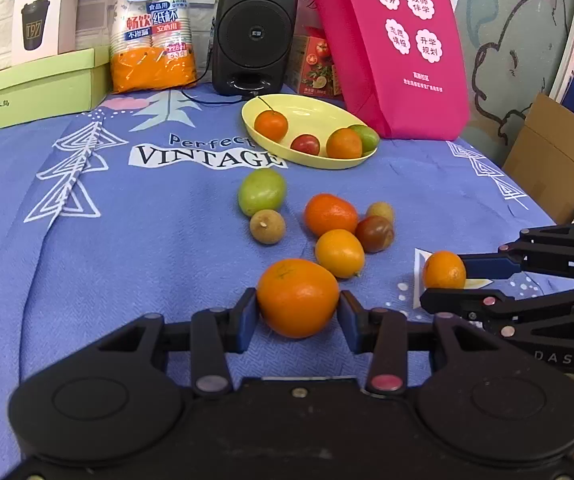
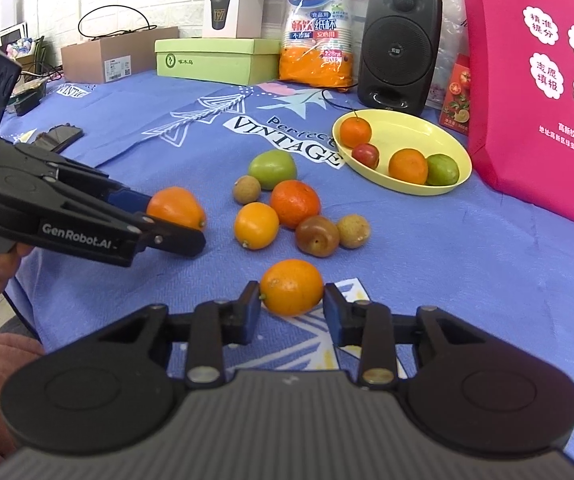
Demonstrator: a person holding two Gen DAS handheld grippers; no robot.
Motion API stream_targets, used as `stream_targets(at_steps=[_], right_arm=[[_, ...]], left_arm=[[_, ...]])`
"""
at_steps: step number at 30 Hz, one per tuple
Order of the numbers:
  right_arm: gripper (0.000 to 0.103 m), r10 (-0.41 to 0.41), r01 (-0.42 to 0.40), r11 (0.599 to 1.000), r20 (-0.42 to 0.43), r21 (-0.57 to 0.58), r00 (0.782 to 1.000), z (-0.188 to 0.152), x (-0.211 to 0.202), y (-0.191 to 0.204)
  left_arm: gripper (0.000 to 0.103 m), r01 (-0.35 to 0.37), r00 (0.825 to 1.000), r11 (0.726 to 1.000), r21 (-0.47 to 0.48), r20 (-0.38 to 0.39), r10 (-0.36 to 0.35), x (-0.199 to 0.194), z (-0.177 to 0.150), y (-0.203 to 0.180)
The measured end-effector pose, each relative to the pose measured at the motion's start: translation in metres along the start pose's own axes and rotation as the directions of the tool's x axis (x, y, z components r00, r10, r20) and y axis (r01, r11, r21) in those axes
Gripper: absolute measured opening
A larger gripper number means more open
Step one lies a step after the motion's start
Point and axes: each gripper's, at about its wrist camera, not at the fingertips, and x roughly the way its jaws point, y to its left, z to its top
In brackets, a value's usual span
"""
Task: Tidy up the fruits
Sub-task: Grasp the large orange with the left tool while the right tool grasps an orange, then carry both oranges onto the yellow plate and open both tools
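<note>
Fruit was pinched by both claws: a big orange (image 1: 297,298) by the left gripper (image 1: 297,312), a small orange (image 2: 292,287) by the right gripper (image 2: 292,308).

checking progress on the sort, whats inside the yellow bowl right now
The yellow bowl holds four fruits: two oranges, a small red fruit and a green one. Any smaller piece hidden behind them cannot be seen.
</note>
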Motion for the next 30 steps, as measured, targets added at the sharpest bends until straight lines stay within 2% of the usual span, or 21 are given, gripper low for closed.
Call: stream_targets(at_steps=[10, 17, 26, 30], right_arm=[[0.033, 0.006, -0.006, 1.000, 0.000, 0.000, 1.000, -0.004, -0.005, 0.000], [0.033, -0.007, 0.007, 1.000, 0.017, 0.005, 1.000, 0.003, -0.004, -0.011], [0.033, -0.041, 0.040, 0.999, 0.045, 0.015, 0.998, 0.037, 0.022, -0.047], [0.033, -0.063, 0.064, 0.998, 0.056, -0.001, 0.996, 0.062, 0.044, -0.065]], left_arm=[[0.042, 0.007, 1.000, 1.000, 0.006, 0.018, -0.007, -0.013, 0.002, -0.003], [0.042, 0.009, 0.999, 1.000, 0.017, 0.032, -0.009, -0.011, 0.016, 0.000], [0.042, 0.038, 0.997, 0.999, 0.032, 0.059, -0.040, 0.023, 0.066, 0.004], [0.042, -0.002, 0.998, 0.998, 0.067, 0.067, -0.003, 0.056, 0.103, 0.005]])
